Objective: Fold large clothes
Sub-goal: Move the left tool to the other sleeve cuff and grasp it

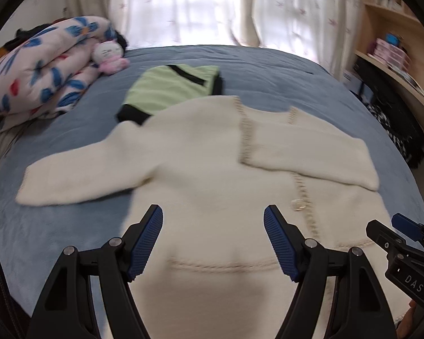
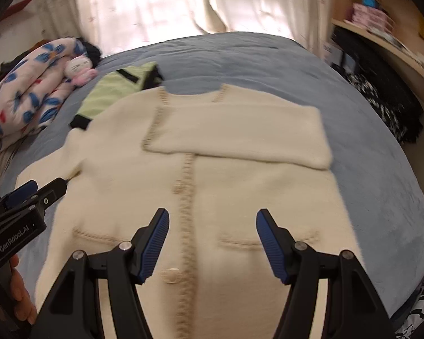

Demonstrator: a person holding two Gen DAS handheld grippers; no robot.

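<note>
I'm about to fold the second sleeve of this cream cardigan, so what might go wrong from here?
The cardigan overlaps the folded green garment, so pulling the spread sleeve across may drag or unfold it. The already folded sleeve lies loose and could slide if the body shifts. Both grippers, left and right, are open and empty.

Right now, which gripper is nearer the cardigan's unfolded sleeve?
Left. The left gripper hovers open over the cardigan's lower body on the side of the unfolded sleeve. The right gripper hovers open farther over, by the button placket.
</note>
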